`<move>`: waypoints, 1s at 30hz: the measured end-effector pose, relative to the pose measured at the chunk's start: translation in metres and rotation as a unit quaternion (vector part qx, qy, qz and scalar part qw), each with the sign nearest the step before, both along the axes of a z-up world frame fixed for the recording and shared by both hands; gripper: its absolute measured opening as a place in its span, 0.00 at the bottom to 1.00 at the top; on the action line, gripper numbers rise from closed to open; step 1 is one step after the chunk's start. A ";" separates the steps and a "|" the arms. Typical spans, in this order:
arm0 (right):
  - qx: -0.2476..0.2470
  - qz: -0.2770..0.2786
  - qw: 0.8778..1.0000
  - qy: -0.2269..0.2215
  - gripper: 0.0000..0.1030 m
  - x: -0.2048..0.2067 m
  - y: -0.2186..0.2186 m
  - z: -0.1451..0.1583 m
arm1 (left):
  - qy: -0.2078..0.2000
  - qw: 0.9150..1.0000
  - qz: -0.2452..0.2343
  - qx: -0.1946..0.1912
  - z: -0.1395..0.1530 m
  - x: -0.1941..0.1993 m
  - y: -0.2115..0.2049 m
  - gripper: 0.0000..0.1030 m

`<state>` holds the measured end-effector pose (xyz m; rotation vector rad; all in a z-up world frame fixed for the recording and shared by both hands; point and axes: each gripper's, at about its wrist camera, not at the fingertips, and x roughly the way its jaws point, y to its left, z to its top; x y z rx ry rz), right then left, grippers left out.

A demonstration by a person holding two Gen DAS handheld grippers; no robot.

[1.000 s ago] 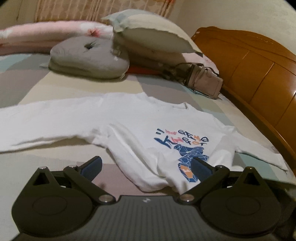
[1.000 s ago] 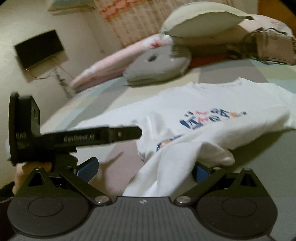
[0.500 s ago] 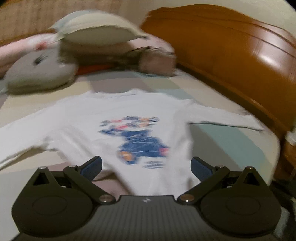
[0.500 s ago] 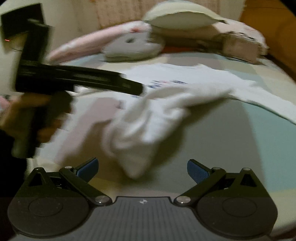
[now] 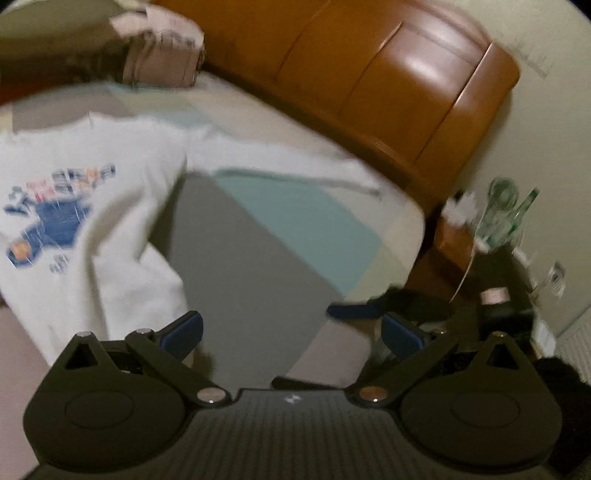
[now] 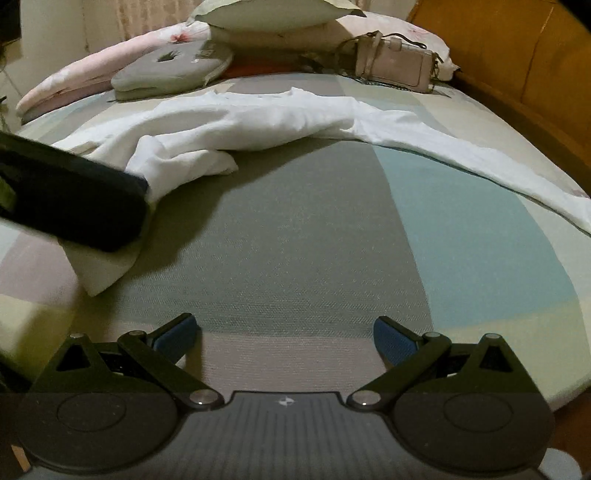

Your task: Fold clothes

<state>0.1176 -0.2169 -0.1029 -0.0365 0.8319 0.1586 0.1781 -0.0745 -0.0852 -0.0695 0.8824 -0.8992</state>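
Observation:
A white long-sleeved shirt (image 6: 240, 122) with a blue print (image 5: 55, 218) lies on the bed. Its body is bunched up, and one sleeve (image 6: 480, 162) trails right toward the bed edge. My right gripper (image 6: 284, 334) is open over bare bedspread, a short way in front of the shirt. My left gripper (image 5: 291, 330) is also open with nothing between its fingers; the shirt's hem lies just left of it. In the right wrist view the left tool's dark housing (image 6: 74, 199) hangs over the hem corner (image 6: 99, 269). The left wrist view is blurred.
A wooden headboard (image 5: 369, 92) runs along the right side of the bed. A beige handbag (image 6: 395, 62), a grey cushion (image 6: 170, 70) and pillows (image 6: 273, 14) lie beyond the shirt. A nightstand with a bottle (image 5: 517, 214) stands past the bed corner.
The cloth that lay between my right gripper's fingers is out of them, and that gripper has pulled back. My left gripper has swung right, toward the sleeve and headboard.

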 end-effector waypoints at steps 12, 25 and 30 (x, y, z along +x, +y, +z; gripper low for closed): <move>-0.002 0.016 1.000 -0.006 1.00 0.000 -0.006 0.002 | -0.119 0.977 0.124 0.130 -0.003 0.016 0.022 0.99; -0.006 0.021 1.000 -0.010 1.00 0.001 -0.003 0.002 | -0.145 0.950 0.216 0.172 -0.002 0.031 0.056 0.99; -0.007 0.012 1.000 -0.006 1.00 0.003 0.000 0.009 | -0.148 0.948 0.243 0.141 0.007 0.034 0.075 0.99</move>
